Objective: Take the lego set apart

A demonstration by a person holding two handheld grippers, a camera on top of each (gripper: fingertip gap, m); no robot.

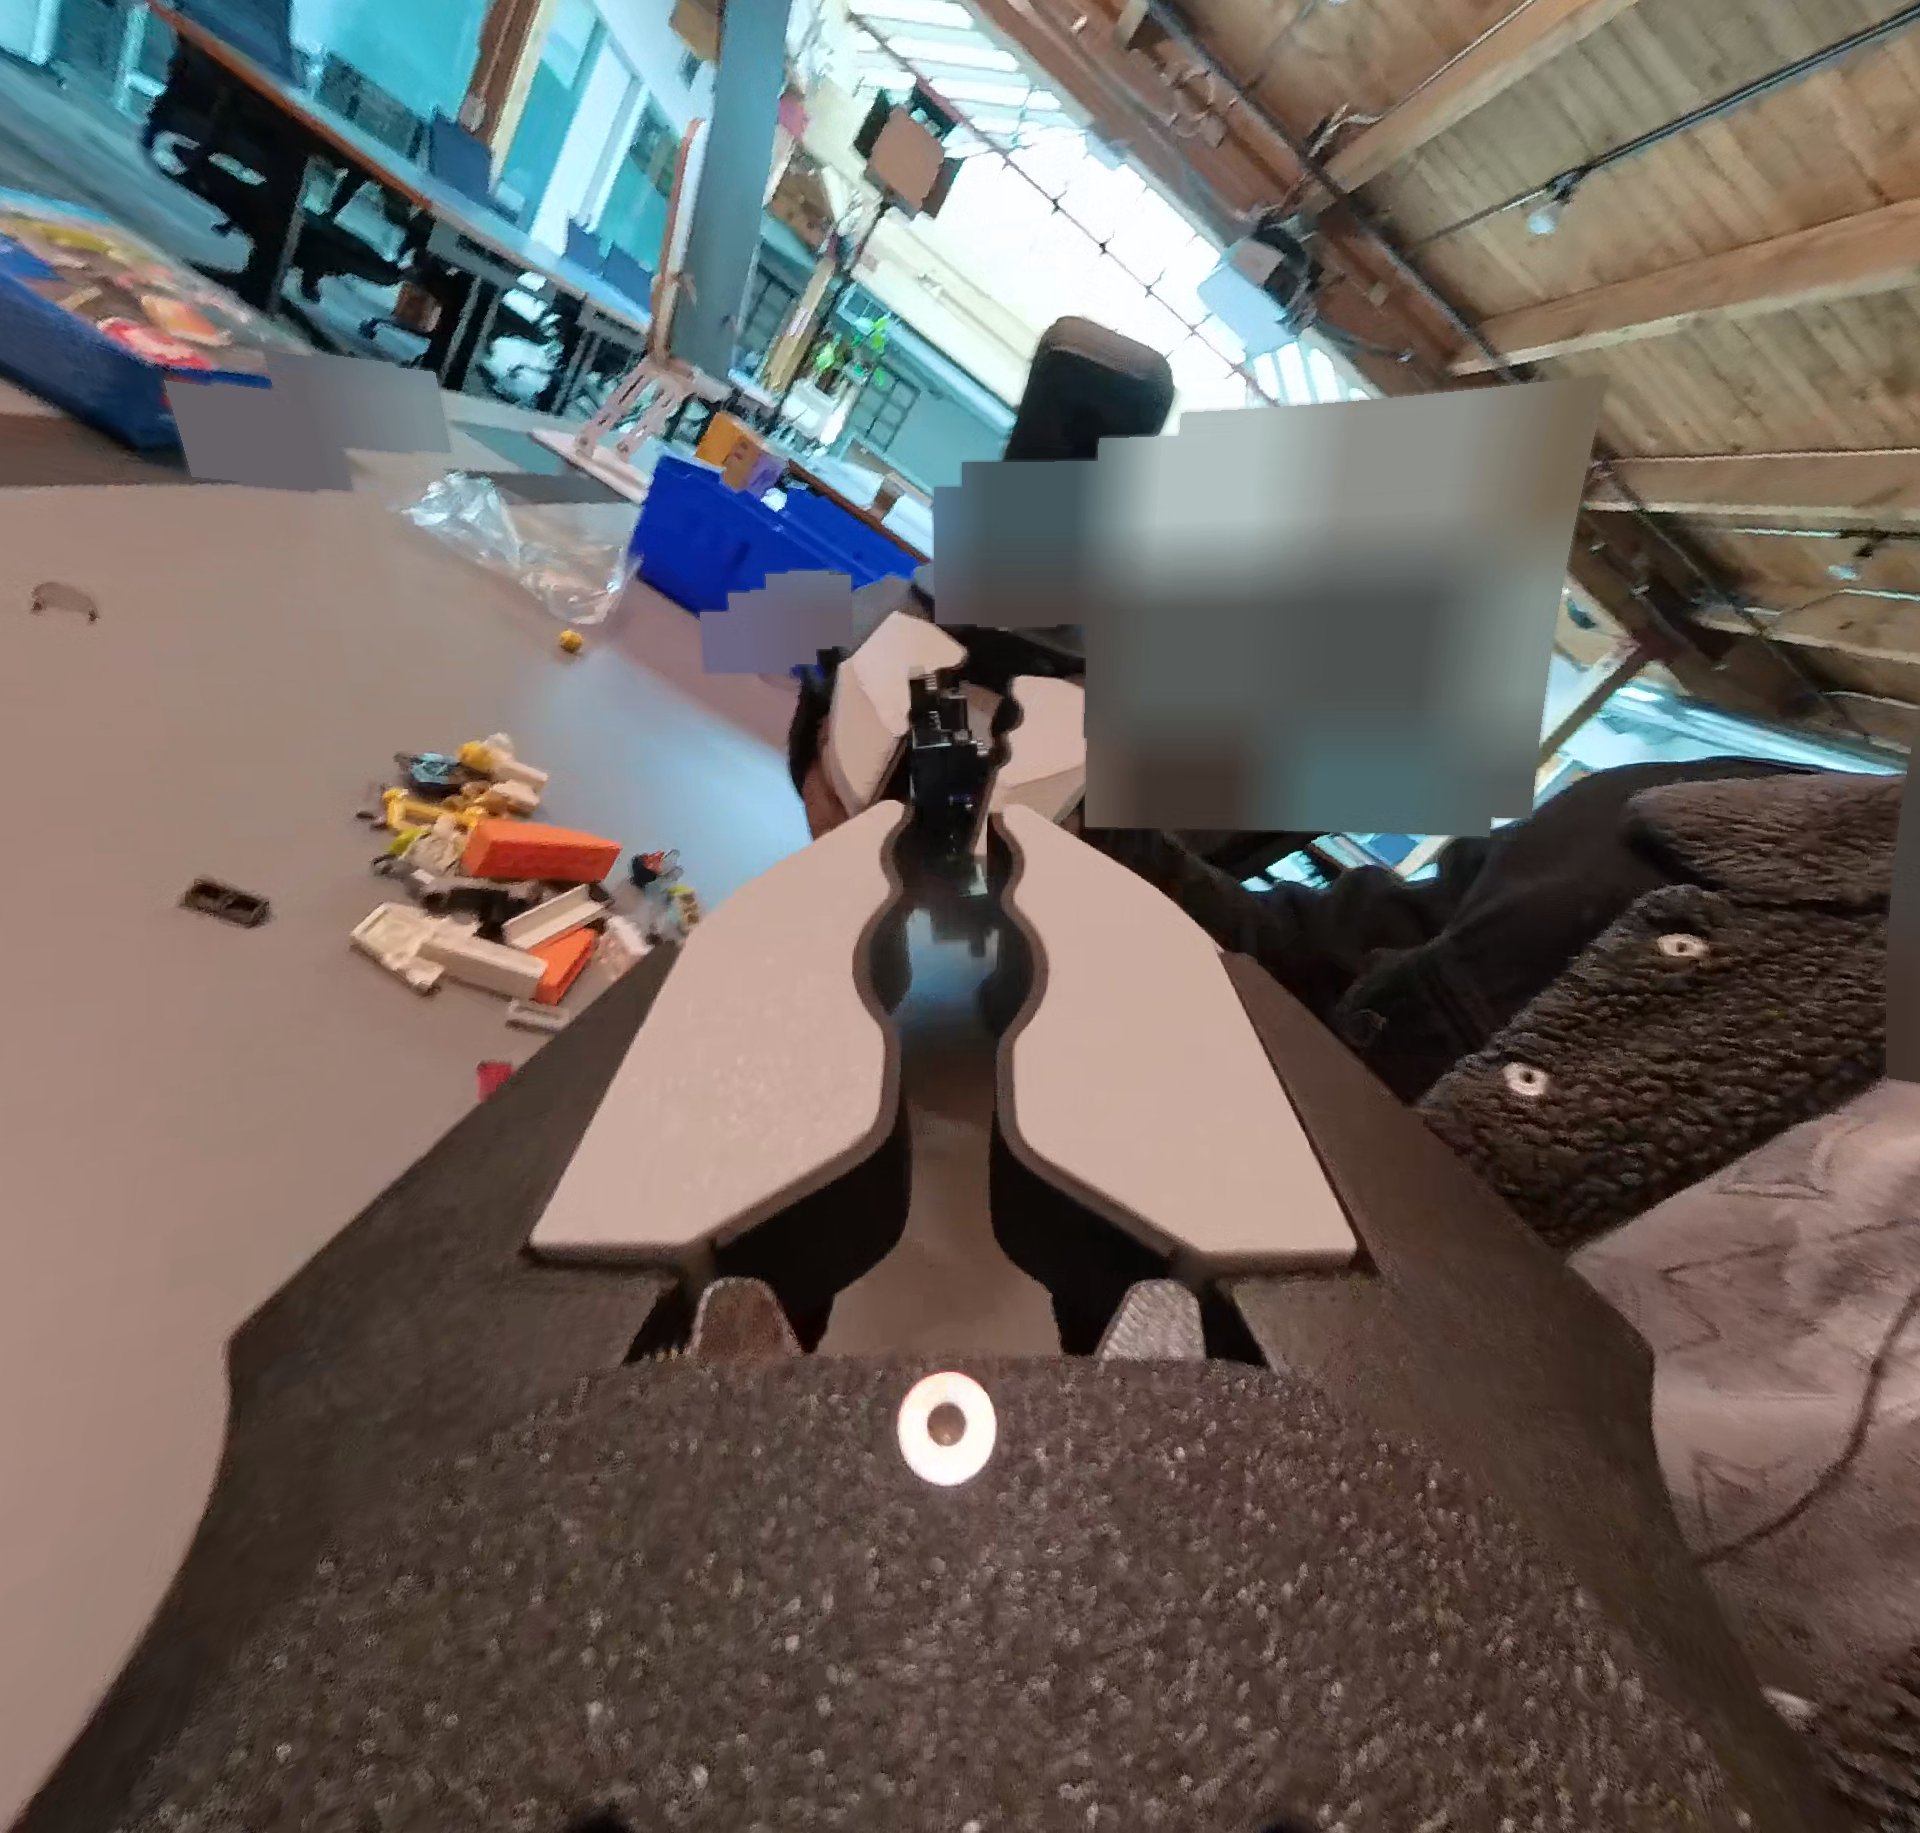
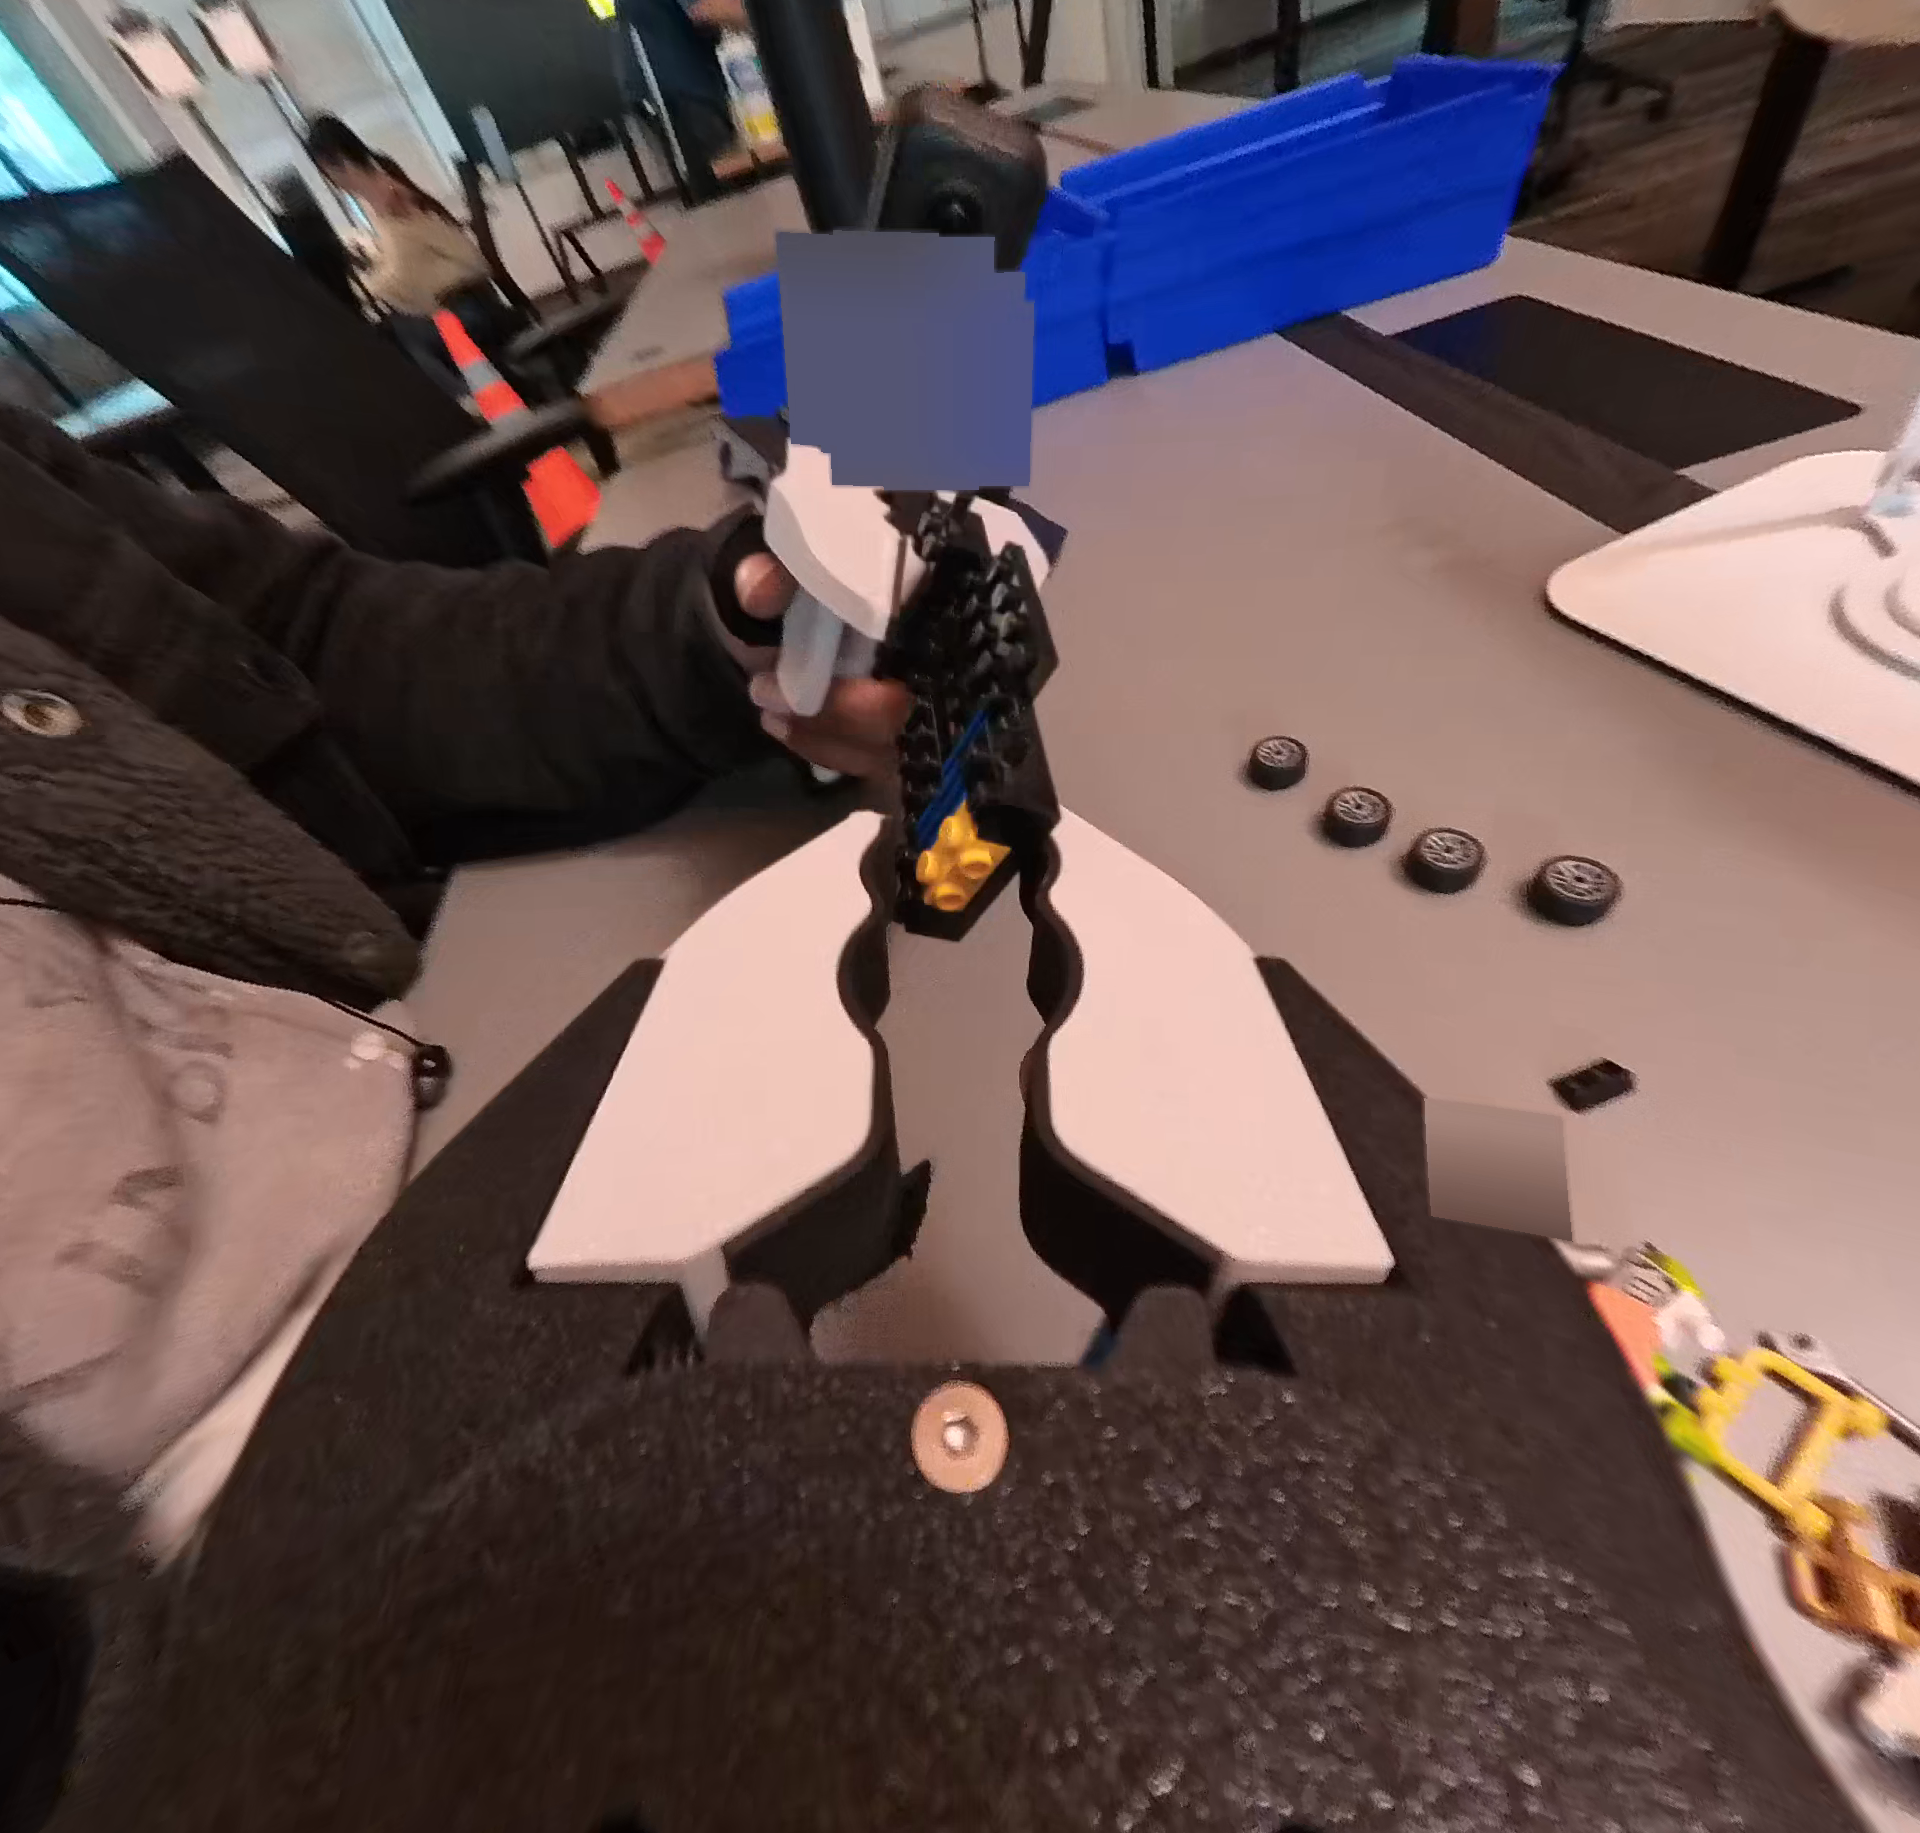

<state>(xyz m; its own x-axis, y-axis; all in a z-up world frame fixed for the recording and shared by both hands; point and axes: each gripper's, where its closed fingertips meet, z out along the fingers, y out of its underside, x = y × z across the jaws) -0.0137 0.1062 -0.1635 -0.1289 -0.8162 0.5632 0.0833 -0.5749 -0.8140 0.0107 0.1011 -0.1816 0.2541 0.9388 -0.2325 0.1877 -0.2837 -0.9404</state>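
Lego chassis (image 2: 971,734), a long black studded piece with blue strands and a small yellow brick (image 2: 958,856) at its near end, hangs in the air between the two tools, off the worktop (image 2: 1299,578). Its long axis runs straight away from the right hand-held gripper (image 2: 956,890), whose fingertips close narrowly on the near, yellow end; the far end sits in the left hand-held gripper (image 1: 940,827), likewise drawn in tight on it.

Only the right wrist view shows the studs, the blue strands and the yellow brick; from the left wrist view the piece is a dark end-on shape (image 1: 943,755) pointing at the other tool's white fingers. Four small wheels (image 2: 1444,858) lie in a row to the right of the right tool, with a tiny black plate (image 2: 1592,1085) nearer, and a blue bin (image 2: 1288,225) lies beyond. The left view alone shows the heap of loose orange, white and yellow bricks (image 1: 499,890) to the left of its tool.
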